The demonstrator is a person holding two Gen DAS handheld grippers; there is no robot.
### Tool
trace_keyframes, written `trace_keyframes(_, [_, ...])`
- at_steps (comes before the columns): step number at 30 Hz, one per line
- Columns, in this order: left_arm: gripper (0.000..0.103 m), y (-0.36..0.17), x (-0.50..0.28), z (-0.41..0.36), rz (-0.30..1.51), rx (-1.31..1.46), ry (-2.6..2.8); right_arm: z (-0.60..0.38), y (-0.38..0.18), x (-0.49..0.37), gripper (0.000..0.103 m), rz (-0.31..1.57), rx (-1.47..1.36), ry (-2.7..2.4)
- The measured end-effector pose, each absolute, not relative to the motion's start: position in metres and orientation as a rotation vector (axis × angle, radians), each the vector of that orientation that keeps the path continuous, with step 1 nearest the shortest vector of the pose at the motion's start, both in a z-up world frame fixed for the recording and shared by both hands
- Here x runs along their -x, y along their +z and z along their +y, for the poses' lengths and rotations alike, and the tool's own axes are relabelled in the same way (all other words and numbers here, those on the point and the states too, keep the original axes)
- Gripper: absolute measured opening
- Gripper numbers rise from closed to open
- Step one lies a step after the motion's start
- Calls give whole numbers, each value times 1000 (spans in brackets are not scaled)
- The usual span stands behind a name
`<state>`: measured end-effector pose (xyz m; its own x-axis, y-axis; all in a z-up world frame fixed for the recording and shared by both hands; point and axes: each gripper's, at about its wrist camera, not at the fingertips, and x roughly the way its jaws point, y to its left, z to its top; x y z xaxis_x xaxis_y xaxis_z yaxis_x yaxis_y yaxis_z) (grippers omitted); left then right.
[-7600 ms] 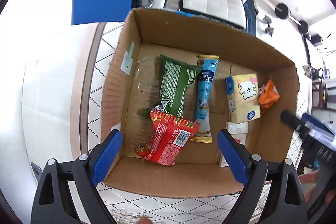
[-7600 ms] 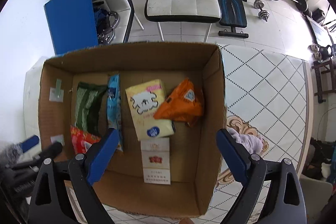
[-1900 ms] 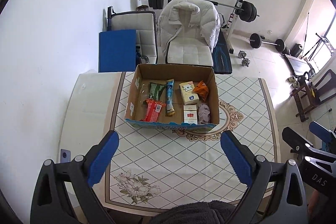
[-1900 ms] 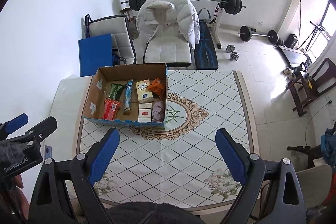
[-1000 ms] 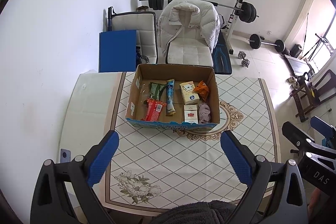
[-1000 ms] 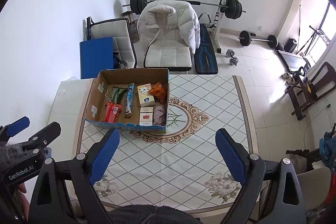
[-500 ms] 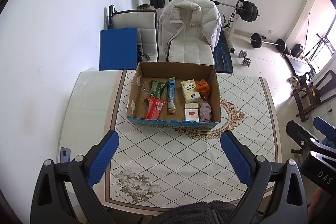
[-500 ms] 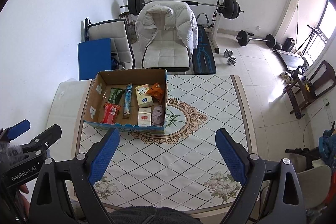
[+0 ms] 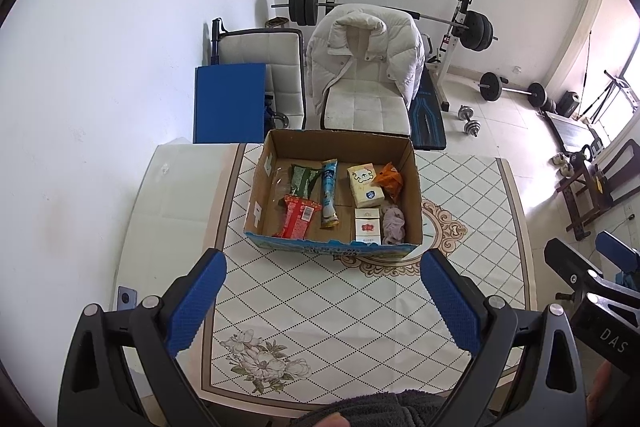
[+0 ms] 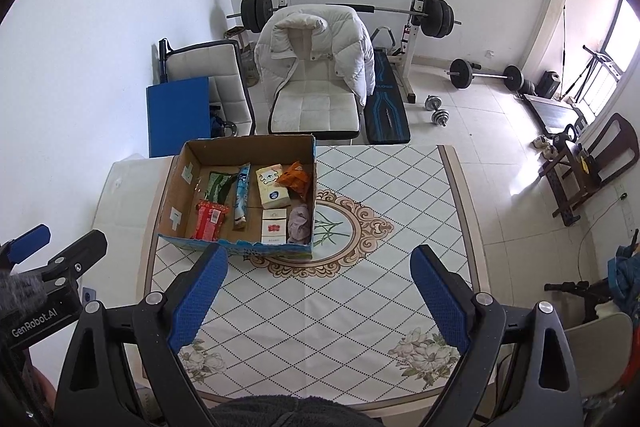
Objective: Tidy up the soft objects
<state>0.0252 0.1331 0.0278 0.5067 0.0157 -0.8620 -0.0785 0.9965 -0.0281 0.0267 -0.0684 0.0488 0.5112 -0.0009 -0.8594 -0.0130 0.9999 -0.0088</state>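
Seven soft items lie inside the cardboard box (image 9: 280, 163), which sits at the upper centre of the left wrist view, on the far part of the tabletop (image 9: 472, 195). From left to right: a green snack packet (image 9: 303, 179), a red snack packet (image 9: 297, 220), a long blue sachet (image 9: 329, 193), a yellow tissue pack (image 9: 363, 185) with a red-and-white carton (image 9: 367, 227) below it, then an orange packet (image 9: 389, 179) above a pale lilac cloth (image 9: 393, 225) against the right wall. Laid flat and side by side, they seem sorted so each stays reachable, which suggests the task is about done.

The left tool (image 9: 322, 301) stands wide open and empty at the bottom of its frame, well back from the box. The right tool (image 10: 318, 293) is likewise wide open with nothing between its pads.

The patterned tabletop between tools and box is bare, giving free room to move. The box's near wall stands well in from the tabletop's near edge; its back wall sits close to the far edge, with the white chair (image 9: 362, 107) just behind.
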Motion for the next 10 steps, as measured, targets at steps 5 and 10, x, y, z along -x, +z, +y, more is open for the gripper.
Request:
trace_keyframes(5, [100, 28, -25, 133, 1041, 67, 55, -71, 50, -30, 95, 1033, 10, 1])
trace_keyframes(10, [100, 26, -26, 131, 1046, 66, 51, -72, 50, -30, 95, 1030, 9, -2])
